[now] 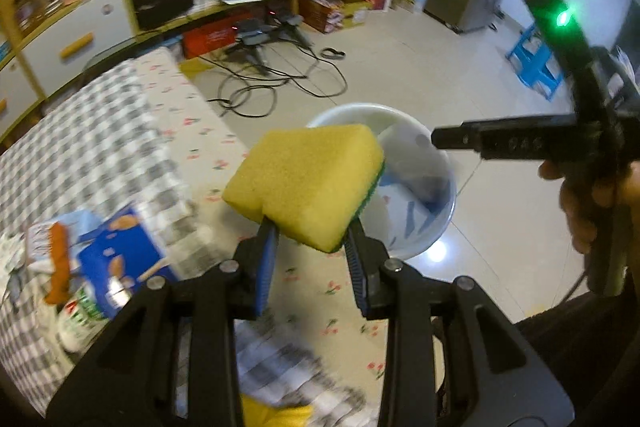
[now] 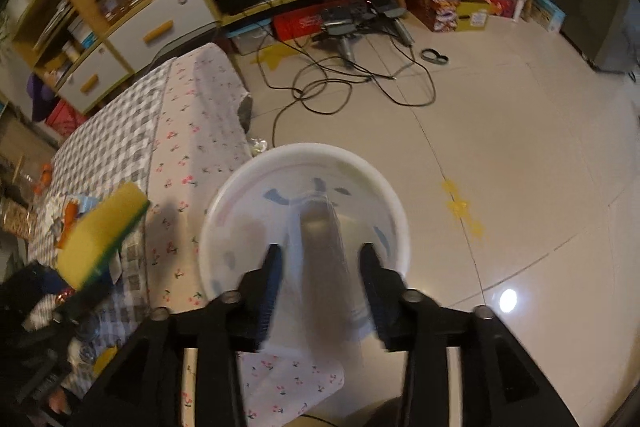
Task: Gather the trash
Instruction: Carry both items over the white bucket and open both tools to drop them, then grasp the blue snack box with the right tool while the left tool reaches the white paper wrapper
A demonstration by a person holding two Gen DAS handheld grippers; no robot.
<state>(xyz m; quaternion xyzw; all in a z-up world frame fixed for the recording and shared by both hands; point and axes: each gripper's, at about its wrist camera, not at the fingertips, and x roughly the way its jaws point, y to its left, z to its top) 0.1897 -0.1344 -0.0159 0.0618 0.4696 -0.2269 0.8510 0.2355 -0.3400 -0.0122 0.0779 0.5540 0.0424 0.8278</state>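
Yellow sponge (image 1: 304, 183) with green scouring face, clenched in left gripper (image 1: 312, 227) fingers beyond the desk (image 1: 100, 131) edge, beside white bin (image 2: 384, 203) on tiled floor (image 2: 520, 147). Right gripper (image 2: 320, 267) fingers released; blurred translucent wrapper (image 2: 320, 267) between them over bin.

Your left tool (image 1: 310, 227) grips a yellow sponge (image 1: 306, 183) above the worktop (image 1: 120, 131) edge. Just beyond it a white bin (image 1: 420, 187) stands on the floor, and your right tool (image 1: 500, 141) reaches over its rim.
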